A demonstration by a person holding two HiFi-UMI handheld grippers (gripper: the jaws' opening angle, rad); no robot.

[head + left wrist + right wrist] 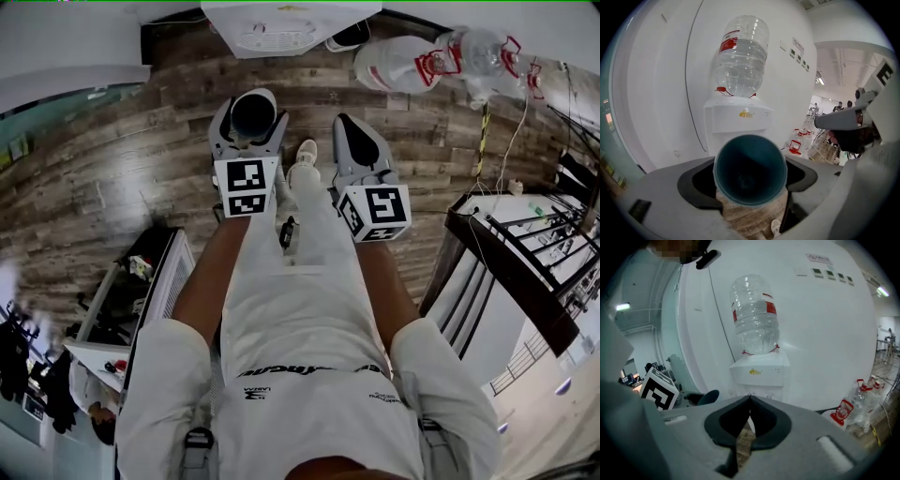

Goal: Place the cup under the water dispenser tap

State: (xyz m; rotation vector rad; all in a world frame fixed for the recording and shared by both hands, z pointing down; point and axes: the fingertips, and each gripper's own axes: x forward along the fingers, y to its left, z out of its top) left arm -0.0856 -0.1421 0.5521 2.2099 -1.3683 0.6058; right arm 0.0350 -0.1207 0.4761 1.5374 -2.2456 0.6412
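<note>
Cup [750,171] clamped in left claw [248,129], mouth up, aimed at dispenser [738,123] ahead and well apart from it. Right claw [749,401] closed, empty, held alongside, likely spare.

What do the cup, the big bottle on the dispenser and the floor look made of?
Cup: likely plastic, matte teal, with a thin even rim.
Bottle: clear plastic, with ribbed walls, glossy highlights and water visible through it.
Floor: wood-look planks with grain and seams; real wood or laminate cannot be told.
</note>
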